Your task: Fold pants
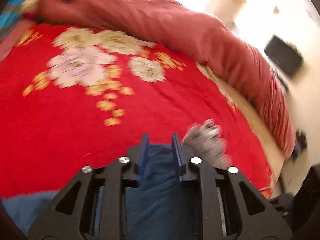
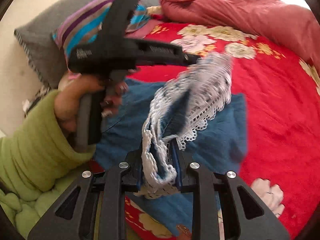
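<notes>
Lace hems lifted over the blue pants body

Blue cotton pants with white lace-trimmed hems (image 2: 210, 132) lie on the red floral bedspread (image 2: 280, 110). The right gripper (image 2: 159, 160) has its jaws nearly closed on one lace hem, which bunches between the blue pads. In the right wrist view, the left gripper (image 2: 192, 59) reaches the other hem, up and to the left. Its own camera shows narrow jaws with blue cloth between; whether the pads press it I cannot tell. Both hems hang above the flat pants body, so the fold probably runs hem toward waist.
</notes>
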A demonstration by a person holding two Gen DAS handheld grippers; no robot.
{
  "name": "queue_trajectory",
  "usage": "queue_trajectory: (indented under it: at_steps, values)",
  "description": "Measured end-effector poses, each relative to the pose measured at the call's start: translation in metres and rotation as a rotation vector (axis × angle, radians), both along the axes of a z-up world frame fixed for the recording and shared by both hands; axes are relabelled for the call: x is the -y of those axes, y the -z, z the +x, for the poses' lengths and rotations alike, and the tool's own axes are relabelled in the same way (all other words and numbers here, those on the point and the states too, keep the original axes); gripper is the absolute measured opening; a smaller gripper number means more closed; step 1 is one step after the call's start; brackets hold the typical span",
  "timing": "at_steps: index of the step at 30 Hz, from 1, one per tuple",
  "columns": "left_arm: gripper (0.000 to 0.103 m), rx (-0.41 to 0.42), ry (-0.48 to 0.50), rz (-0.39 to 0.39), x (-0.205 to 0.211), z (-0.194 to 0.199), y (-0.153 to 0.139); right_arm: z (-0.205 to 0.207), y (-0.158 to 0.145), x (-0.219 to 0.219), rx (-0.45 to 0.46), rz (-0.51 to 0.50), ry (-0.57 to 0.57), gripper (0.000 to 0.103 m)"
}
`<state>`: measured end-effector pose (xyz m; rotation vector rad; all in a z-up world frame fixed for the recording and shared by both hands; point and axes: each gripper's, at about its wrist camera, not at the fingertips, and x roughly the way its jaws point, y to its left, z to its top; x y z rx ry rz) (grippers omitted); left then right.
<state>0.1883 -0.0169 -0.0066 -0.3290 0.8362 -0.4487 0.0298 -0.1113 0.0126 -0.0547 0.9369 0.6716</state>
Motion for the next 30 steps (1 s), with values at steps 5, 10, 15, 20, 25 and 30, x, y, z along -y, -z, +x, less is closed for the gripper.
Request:
queue_trajectory:
  at_steps: [5,10,15,20,25,30]
  values:
    - [0.029,0.008,-0.135,-0.118,-0.064,-0.031,-0.004,-0.010,0.013,-0.038,-0.016,-0.049,-0.093,0.025]
    - [0.034,-0.029,-0.143,-0.169,-0.077,-0.046,0.005,-0.027,-0.003,-0.053,-0.004,0.010,-0.207,0.042]
    - [0.034,-0.092,-0.076,-0.243,-0.062,-0.043,0.019,-0.020,-0.035,-0.016,0.114,0.044,-0.118,0.052]
    - [0.034,-0.183,-0.046,-0.234,-0.041,-0.034,0.038,0.014,-0.027,0.027,0.113,0.023,0.042,0.052]
    - [0.042,-0.259,-0.056,-0.247,-0.029,-0.014,0.056,0.048,-0.009,0.041,0.096,-0.004,0.108,0.052]
    - [0.008,-0.232,-0.037,-0.218,-0.015,-0.010,0.046,0.073,0.010,0.047,0.074,-0.102,0.171,0.052]
